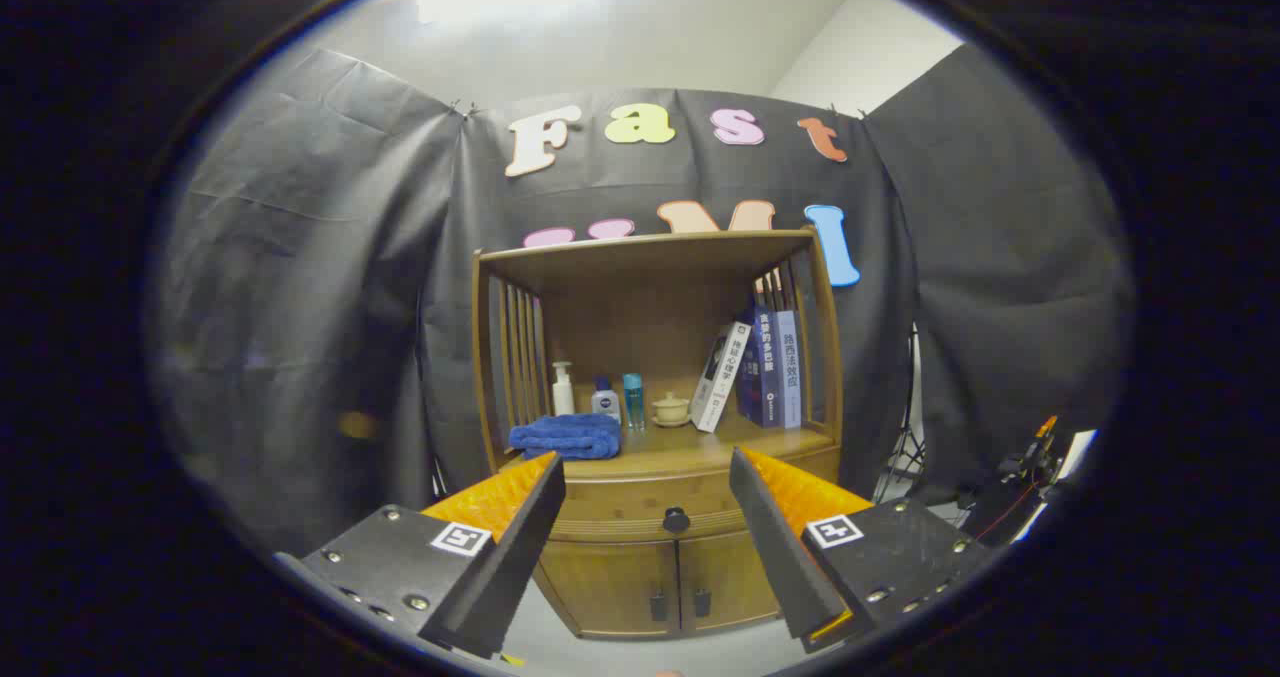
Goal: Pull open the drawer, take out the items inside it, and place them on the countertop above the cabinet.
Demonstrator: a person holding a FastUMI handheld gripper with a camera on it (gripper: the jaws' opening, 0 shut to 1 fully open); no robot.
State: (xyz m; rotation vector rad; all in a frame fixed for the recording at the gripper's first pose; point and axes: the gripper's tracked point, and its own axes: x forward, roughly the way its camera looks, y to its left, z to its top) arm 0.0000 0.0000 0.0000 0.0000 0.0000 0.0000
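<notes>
A wooden cabinet (655, 437) stands ahead against the booth wall. Its drawer (640, 507) is closed, with a dark round knob (676, 520) in the middle of its front. My gripper (647, 472) is open, well short of the cabinet, and the knob shows between the two fingers, a little below the tips. Nothing is held. The countertop (700, 449) above the drawer carries a folded blue towel (566, 436) on its left part. What lies inside the drawer is hidden.
On the countertop stand a white pump bottle (563, 389), a small blue-capped bottle (605, 398), a teal bottle (633, 400), a little lidded cup (671, 409) and several books (757, 369). Two cupboard doors (650, 582) sit below the drawer. Tripod and gear (1010, 477) stand right.
</notes>
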